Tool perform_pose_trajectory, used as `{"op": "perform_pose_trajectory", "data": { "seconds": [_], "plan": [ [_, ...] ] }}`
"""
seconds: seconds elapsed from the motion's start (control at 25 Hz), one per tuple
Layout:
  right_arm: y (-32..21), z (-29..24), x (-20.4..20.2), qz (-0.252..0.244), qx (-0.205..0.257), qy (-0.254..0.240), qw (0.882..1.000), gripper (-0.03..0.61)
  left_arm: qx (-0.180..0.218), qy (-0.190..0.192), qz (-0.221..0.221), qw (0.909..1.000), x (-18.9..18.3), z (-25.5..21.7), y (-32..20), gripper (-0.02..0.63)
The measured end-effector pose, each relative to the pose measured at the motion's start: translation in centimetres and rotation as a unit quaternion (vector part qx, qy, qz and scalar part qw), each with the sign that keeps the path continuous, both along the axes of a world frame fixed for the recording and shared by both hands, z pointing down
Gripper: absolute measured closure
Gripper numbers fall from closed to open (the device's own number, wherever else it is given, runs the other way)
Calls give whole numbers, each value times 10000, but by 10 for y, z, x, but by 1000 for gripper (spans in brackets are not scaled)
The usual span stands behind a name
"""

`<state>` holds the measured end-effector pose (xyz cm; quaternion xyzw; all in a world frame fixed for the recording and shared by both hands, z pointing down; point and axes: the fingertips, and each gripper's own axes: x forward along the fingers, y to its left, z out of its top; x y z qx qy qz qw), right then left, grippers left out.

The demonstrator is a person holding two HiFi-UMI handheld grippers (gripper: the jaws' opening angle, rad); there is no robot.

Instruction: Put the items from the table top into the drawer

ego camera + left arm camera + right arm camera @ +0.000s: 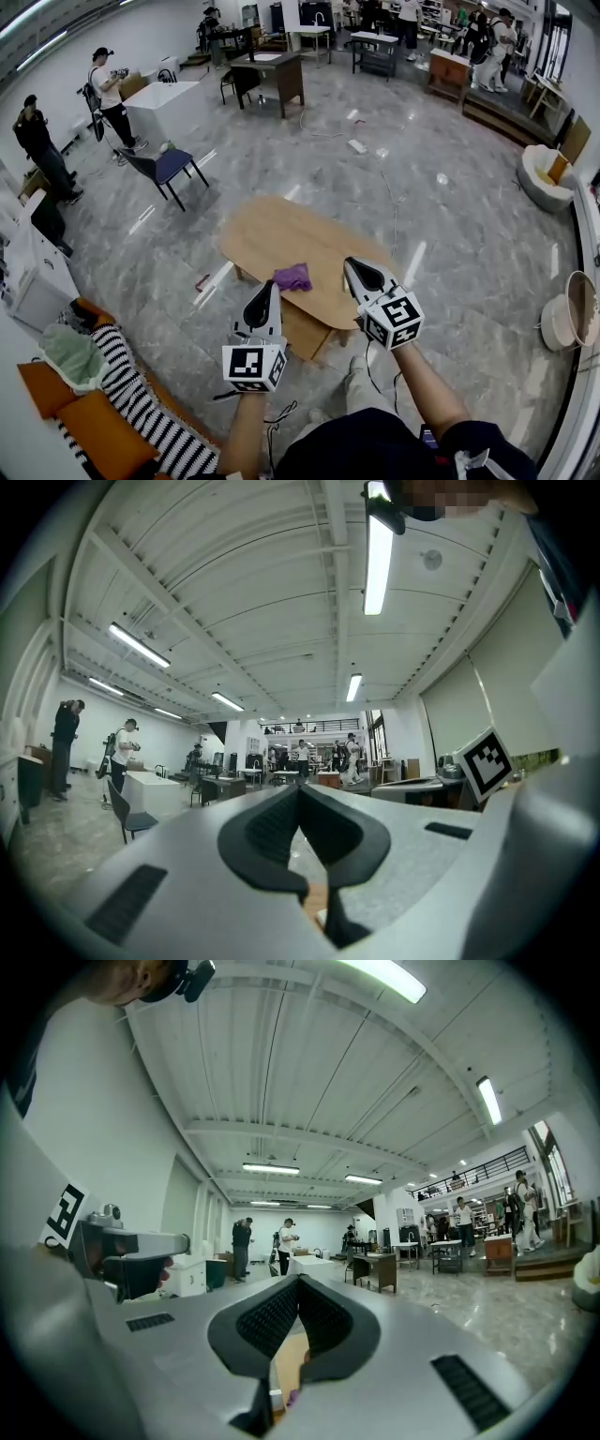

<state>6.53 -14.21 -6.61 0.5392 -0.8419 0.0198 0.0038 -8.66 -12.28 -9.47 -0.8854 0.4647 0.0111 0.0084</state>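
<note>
A low oval wooden table (281, 234) stands on the tiled floor ahead of me. A crumpled purple cloth (292, 277) lies near its front edge. Below that edge, a drawer (305, 333) juts out toward me. My left gripper (269, 289) hovers just left of the cloth, shut and holding nothing. My right gripper (351, 265) hovers just right of the cloth, also shut and empty. Both point level toward the table. In the left gripper view the jaws (300, 791) meet at their tips, with only a sliver of wood below. The right gripper view shows the same closed tips (298, 1283).
A blue chair (169, 169) stands beyond the table's left. An orange sofa with a striped cushion (141, 403) is at my left. A cable (375, 169) runs across the floor past the table. Several people and desks (267, 75) fill the far room. A round basket (574, 314) sits at right.
</note>
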Motion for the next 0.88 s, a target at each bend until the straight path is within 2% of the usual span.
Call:
{"op": "perform_pose_trajectory", "data": {
  "seconds": [0.56,0.88],
  "plan": [
    [-52,36,54,-6,-121,-18,9999,565,-122,59,-97,9999,52,35,-54,609],
    [-82,49,67,-102,-141,7,9998,565,-111,150,-157,9997,69,42,-81,609]
  ]
}}
